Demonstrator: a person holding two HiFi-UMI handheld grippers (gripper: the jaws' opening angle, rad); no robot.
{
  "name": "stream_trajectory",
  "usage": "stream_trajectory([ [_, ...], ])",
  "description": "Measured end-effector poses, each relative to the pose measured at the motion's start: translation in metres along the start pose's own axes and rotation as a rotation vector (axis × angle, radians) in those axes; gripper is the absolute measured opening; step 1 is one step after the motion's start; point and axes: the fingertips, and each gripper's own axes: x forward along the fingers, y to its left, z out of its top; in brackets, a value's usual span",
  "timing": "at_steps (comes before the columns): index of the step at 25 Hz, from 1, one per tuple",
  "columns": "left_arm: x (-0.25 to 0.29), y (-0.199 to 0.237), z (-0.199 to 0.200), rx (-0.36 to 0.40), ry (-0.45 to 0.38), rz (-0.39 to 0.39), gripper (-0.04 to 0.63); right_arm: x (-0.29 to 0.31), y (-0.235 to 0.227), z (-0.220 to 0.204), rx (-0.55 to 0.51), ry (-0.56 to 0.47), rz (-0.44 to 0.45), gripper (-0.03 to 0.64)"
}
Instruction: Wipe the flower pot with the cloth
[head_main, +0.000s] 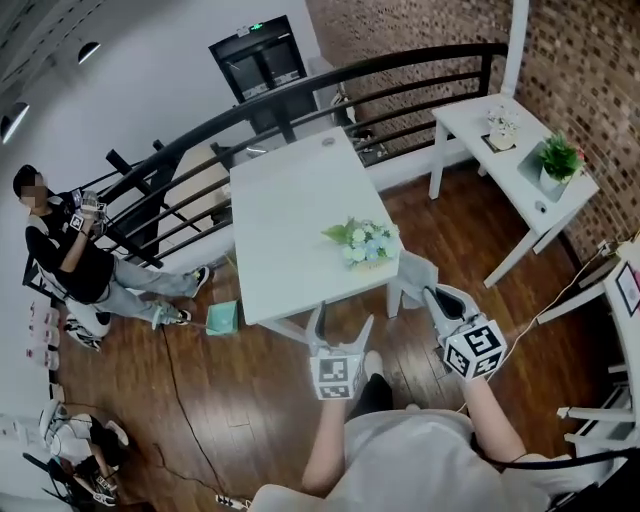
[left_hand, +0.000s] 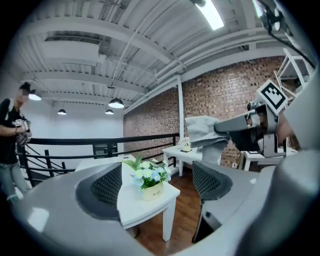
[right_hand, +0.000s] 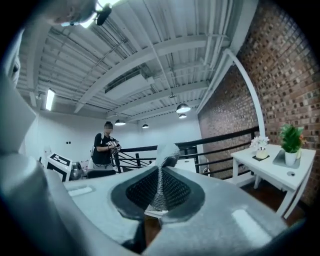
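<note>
Count: two grippers, one cloth, one flower pot, two white tables: near table (head_main: 285, 215) and far table (head_main: 520, 150).

Left gripper (head_main: 343, 318): jaws partly apart, nothing in them. The flower pot (left_hand: 151, 181) shows in the gap, ahead of the tips and untouched. It stands upright on the near table's corner, long axis vertical, blooms up.

Right gripper (right_hand: 161, 172): jaws pinched onto the cloth (right_hand: 166, 151), which rises past the tips.

Head view gives the blooms from above (only the left gripper view shows the pot's cream side).
</note>
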Motion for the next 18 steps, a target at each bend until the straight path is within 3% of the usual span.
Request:
stream_trajectory([
  [7, 0.072, 0.044, -0.054, -0.086, 0.096, -0.106, 0.462, 0.073, -0.003, -0.016, -0.014, 0.089, 0.002, 0.006],
  [10, 0.097, 0.049, -0.082, -0.094, 0.159, -0.176, 0.462, 0.084, -0.004, -0.021, -0.006, 0.114, -0.009, 0.006],
  [18, 0.145, 0.051, -0.135, -0.114, 0.278, -0.27, 0.491, 0.103, -0.02, -0.04, 0.027, 0.186, -0.012, 0.006],
])
